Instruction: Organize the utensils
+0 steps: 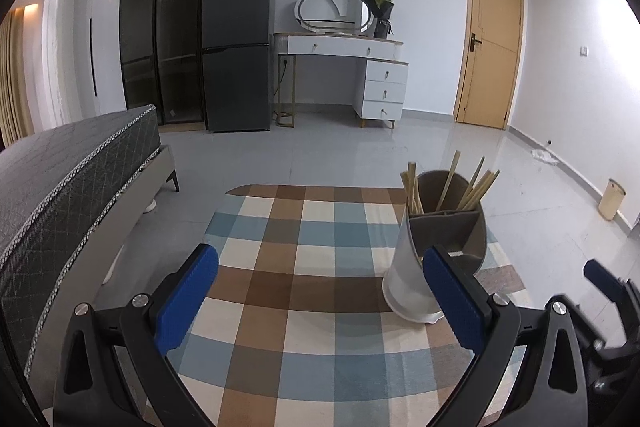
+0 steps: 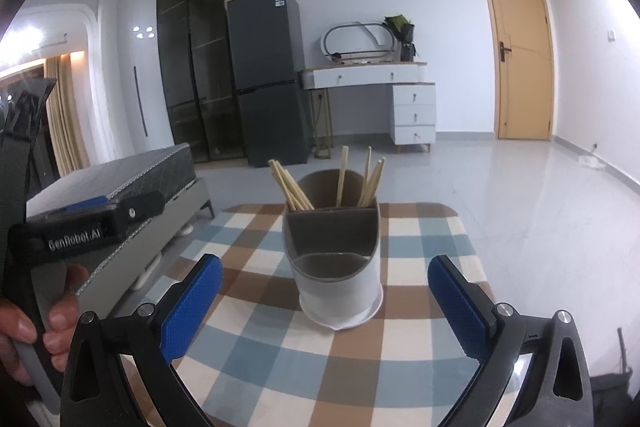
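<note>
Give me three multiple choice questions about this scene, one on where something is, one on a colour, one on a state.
1. Where do the wooden chopsticks stand?
A. rear compartments of the white-and-taupe utensil holder
B. flat on the checked tablecloth
C. front compartment

2. What colour are the gripper pads?
A. red
B. blue
C. green

3. How is the right gripper?
A. shut on a chopstick
B. open, empty
C. shut on the holder

Answers: 1 A, sticks rise from the back sections; 2 B, both pads show blue; 3 B, the fingers stand wide apart with nothing between them.
</note>
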Tool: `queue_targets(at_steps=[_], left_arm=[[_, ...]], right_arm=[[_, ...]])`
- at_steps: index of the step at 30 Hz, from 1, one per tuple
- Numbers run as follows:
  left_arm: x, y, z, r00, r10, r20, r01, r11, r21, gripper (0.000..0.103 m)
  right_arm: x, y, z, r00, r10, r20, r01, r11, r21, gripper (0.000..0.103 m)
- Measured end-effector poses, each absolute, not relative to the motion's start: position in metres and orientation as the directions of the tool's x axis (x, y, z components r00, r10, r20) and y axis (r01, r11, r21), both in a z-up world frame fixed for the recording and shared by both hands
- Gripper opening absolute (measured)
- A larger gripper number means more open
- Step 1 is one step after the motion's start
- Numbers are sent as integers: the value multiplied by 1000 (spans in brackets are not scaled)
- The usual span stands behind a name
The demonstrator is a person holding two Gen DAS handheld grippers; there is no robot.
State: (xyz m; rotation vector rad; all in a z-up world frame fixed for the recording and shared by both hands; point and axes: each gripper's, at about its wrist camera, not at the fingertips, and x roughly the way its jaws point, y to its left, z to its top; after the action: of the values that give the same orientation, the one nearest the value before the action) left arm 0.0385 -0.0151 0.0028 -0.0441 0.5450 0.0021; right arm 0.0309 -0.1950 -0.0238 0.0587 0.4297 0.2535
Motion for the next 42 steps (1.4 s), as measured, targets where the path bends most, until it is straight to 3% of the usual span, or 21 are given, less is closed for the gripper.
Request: queue_targets(at_steps=[6, 42], left_arm=[[50, -16, -8, 830, -24, -557, -4, 999, -48, 100], [55, -11, -9, 819, -56, -571, -5, 995, -104, 100]], right_arm=[[41, -198, -31, 866, 252, -433, -208, 967, 146, 103], [39, -196, -34, 872, 214, -440, -182, 977, 113, 103]])
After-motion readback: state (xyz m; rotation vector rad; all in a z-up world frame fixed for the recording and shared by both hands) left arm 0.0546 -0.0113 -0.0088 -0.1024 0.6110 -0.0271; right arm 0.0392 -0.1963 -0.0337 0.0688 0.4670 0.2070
